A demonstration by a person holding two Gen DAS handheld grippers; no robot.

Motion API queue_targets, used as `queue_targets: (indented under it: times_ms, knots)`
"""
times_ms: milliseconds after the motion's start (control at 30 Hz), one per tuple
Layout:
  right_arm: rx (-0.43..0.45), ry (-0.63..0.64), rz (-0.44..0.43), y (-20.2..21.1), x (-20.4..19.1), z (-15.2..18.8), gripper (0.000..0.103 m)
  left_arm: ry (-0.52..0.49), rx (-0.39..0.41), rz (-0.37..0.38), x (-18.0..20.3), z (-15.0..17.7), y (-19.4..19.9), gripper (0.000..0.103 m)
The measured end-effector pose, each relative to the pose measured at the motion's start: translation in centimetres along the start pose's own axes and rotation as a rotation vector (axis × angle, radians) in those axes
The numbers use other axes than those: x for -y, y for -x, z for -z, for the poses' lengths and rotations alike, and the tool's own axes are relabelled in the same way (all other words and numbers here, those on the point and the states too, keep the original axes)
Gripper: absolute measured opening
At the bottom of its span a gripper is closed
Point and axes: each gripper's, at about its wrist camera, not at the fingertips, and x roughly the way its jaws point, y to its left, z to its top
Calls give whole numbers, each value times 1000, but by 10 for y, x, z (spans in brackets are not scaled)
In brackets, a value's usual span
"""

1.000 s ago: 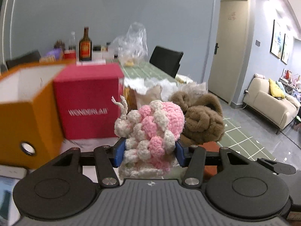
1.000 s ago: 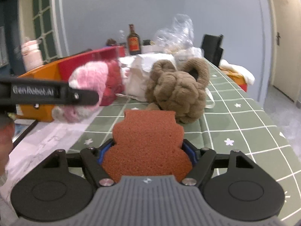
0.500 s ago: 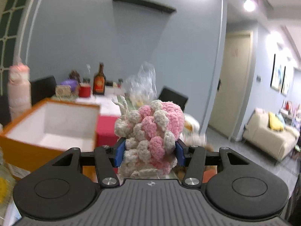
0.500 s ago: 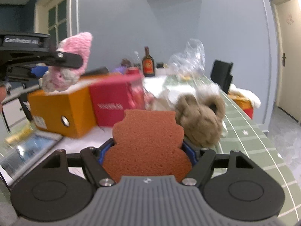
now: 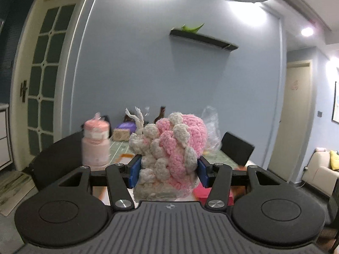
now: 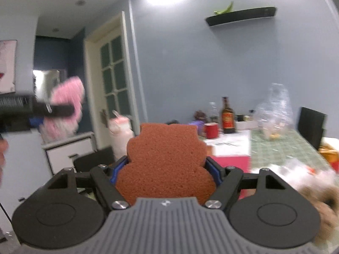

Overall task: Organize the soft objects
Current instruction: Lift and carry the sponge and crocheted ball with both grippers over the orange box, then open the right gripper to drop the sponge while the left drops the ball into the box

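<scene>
I have the left gripper point(image 5: 168, 172) clenched on the pink-and-cream crochet bundle point(image 5: 171, 151) and the right gripper point(image 6: 166, 172) clenched on the bear-shaped brown sponge point(image 6: 166, 160), both raised above the table point(image 6: 281, 148); each looks light and squashy, so gripping across the bulky middle should hold. Far right stand a brown bottle point(image 6: 227, 119), a red mug point(image 6: 211, 130) and a plastic bag point(image 6: 273, 114). The blurred brown plush point(image 6: 317, 196) near right is, I think, the next soft piece.

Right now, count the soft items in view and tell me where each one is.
3. The pink-and-white crochet toy is clamped in the left gripper; the brown sponge in the right gripper; the brown plush lies blurred at lower right. Others may be hidden.
</scene>
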Motion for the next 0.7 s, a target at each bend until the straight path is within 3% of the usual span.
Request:
queue_targets:
  times_ms: [133, 333, 533, 700]
  knots:
    - [-42, 8, 18, -45, -11, -4, 74, -2, -43, -79, -11, 6, -31, 61]
    - [-114, -5, 36, -94, -10, 2, 74, -30, -171, -31, -12, 27, -91, 61]
    - [-143, -43, 57, -109, -2, 10, 74, -42, -219, -73, -25, 42, -118, 60]
    - [-166, -5, 61, -126, -3, 11, 74, -66, -304, -143, -35, 47, -128, 60]
